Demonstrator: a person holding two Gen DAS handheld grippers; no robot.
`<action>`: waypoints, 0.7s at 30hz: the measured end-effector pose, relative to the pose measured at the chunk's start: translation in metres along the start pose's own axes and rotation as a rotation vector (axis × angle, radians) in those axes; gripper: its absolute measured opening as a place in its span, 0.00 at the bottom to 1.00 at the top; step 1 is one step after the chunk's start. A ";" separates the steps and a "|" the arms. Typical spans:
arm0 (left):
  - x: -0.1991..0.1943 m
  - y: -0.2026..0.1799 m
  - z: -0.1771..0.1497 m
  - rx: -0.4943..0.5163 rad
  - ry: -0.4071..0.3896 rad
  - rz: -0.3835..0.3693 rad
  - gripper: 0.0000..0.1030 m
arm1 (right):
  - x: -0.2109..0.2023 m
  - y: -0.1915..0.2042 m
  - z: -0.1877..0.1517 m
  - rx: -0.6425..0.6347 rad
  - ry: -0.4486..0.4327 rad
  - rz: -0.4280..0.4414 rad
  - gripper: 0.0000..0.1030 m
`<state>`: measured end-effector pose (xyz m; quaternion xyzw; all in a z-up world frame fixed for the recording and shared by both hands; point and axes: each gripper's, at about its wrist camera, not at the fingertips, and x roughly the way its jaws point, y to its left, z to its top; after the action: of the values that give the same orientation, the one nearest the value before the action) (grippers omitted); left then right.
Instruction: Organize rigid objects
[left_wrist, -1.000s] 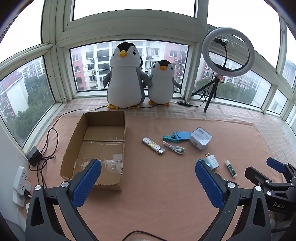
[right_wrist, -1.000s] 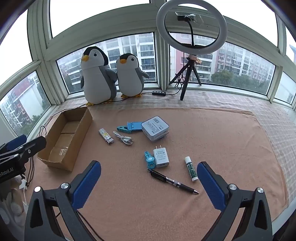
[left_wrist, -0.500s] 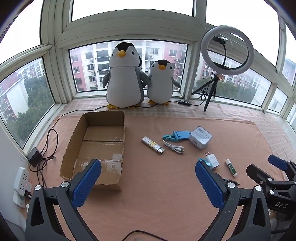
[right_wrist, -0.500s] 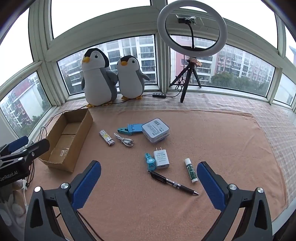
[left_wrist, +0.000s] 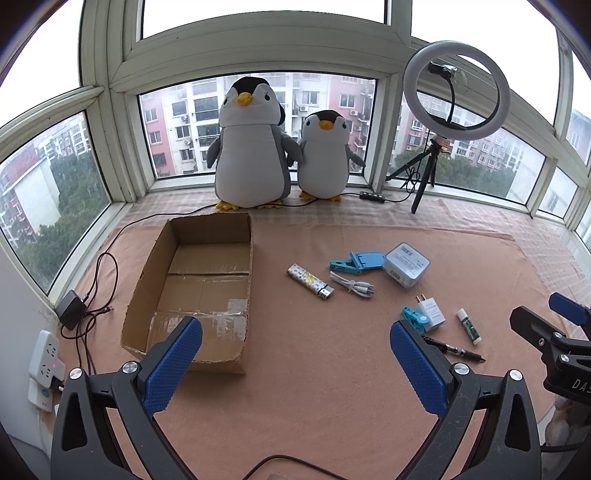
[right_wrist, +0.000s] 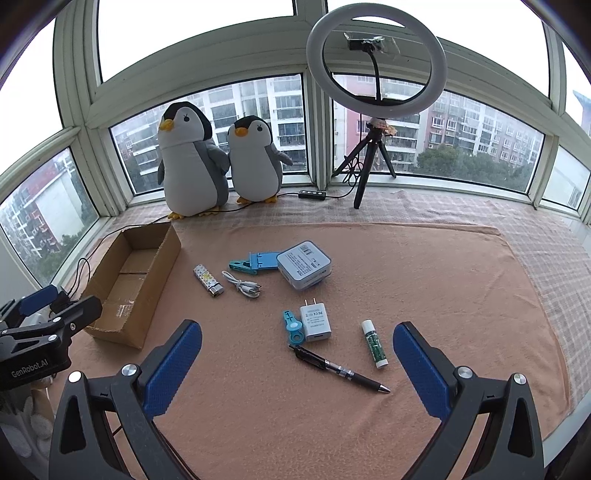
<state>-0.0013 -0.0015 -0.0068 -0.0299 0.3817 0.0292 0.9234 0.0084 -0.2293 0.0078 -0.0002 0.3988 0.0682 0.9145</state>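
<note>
An empty cardboard box (left_wrist: 207, 280) (right_wrist: 133, 280) lies open at the left of the orange cloth. Small items lie to its right: a patterned lighter (right_wrist: 208, 279), a white cable (right_wrist: 242, 284), a blue stand with a clip (right_wrist: 258, 263), a pale blue box (right_wrist: 303, 264), a white charger (right_wrist: 315, 320), a blue clip (right_wrist: 293, 325), a black pen (right_wrist: 338, 368) and a white-green stick (right_wrist: 375, 343). My left gripper (left_wrist: 295, 365) is open and empty, low in front of the box. My right gripper (right_wrist: 297, 369) is open and empty, above the pen.
Two plush penguins (left_wrist: 255, 144) (left_wrist: 325, 155) and a ring light on a tripod (right_wrist: 375, 66) stand at the window behind. A power strip and adapter with cables (left_wrist: 70, 314) lie left of the box. The cloth's front edge is near the grippers.
Both grippers have drifted slightly; the left view has shifted a little to the left. Nothing was taken hold of and no object moved.
</note>
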 end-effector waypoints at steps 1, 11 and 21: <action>0.000 0.001 0.000 -0.002 -0.001 0.001 1.00 | 0.000 0.000 0.000 0.000 0.000 0.000 0.99; 0.000 0.003 0.000 -0.010 -0.007 0.004 1.00 | 0.001 0.000 0.000 -0.002 0.004 0.002 0.99; 0.000 0.003 0.000 -0.013 -0.007 0.002 1.00 | 0.002 0.001 -0.003 0.002 0.011 0.001 0.99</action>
<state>-0.0013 0.0010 -0.0067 -0.0352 0.3781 0.0325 0.9245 0.0080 -0.2282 0.0044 0.0005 0.4038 0.0682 0.9123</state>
